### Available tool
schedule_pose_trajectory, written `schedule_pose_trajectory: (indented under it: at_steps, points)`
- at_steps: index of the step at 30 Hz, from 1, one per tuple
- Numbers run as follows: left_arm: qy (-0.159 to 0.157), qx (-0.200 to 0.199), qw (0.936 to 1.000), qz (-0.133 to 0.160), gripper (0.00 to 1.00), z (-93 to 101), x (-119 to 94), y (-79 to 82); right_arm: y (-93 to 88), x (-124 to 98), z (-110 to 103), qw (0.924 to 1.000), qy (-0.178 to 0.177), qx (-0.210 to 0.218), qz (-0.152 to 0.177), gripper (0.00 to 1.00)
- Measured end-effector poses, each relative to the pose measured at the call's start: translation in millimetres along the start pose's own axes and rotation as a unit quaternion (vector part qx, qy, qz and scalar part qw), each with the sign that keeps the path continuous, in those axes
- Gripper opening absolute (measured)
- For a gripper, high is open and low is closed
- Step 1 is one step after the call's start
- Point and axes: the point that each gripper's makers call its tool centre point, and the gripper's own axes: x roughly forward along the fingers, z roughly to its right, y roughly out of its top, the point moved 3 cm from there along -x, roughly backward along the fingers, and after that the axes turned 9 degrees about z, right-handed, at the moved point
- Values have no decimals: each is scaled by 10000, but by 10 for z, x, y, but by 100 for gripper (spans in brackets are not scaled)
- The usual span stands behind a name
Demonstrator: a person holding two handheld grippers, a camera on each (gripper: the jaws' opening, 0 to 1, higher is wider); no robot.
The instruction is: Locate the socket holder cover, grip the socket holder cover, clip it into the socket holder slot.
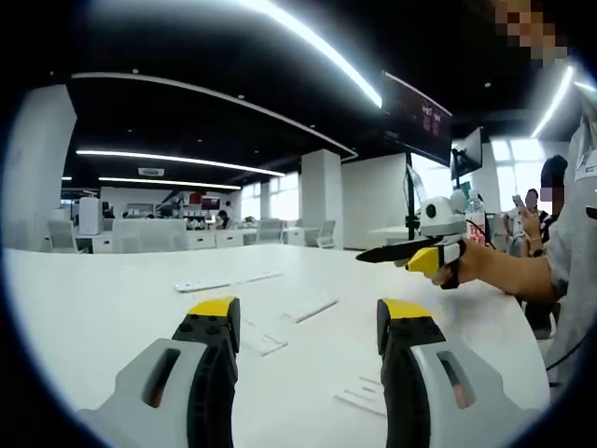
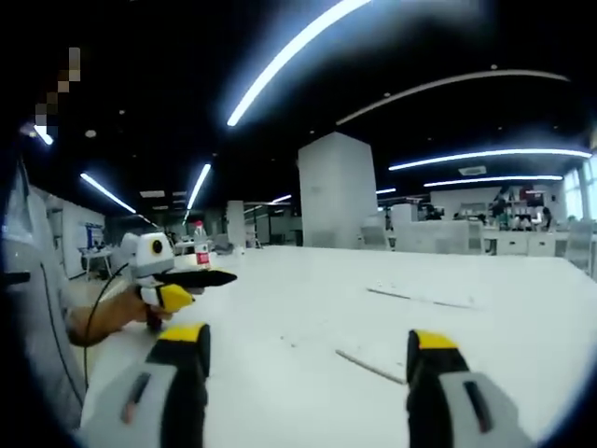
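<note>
Several flat white plastic pieces lie on the white table (image 1: pixel 112 308); I cannot tell which one is the socket holder cover. A long strip (image 1: pixel 219 282) lies farthest, a shorter strip (image 1: pixel 312 309) lies just beyond my left gripper (image 1: pixel 308 313), and small pieces (image 1: pixel 266 343) lie between its jaws. That gripper is open and holds nothing. My right gripper (image 2: pixel 308 338) is also open and empty above the table, with a thin strip (image 2: pixel 370 367) under it and a longer strip (image 2: pixel 420 299) farther off. Each gripper also shows in the other's view: the right gripper (image 1: pixel 410 255) and the left gripper (image 2: pixel 191 285), both held in hands.
More white pieces (image 1: pixel 364 397) lie near the table's right front. A person's sleeve (image 1: pixel 569 252) borders the right side. Another person (image 1: pixel 532 210) stands behind. Desks and chairs (image 1: pixel 270 231), a white pillar (image 2: pixel 336 191) and a bottle (image 2: pixel 201 247) stand beyond the table.
</note>
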Motion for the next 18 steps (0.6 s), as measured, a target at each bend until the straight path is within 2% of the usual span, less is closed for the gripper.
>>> schedule_pose_trajectory:
  at_steps: [12, 18]
  points:
    - [-40, -9, 10000, -42, 60, -5, 12, -24, 31, -25, -91, 9994, 147, -176, 270, 87]
    - [-253, 168, 9992, -268, 61, 45, 40, -16, 34, -40, -102, 9993, 151, -175, 294, 87]
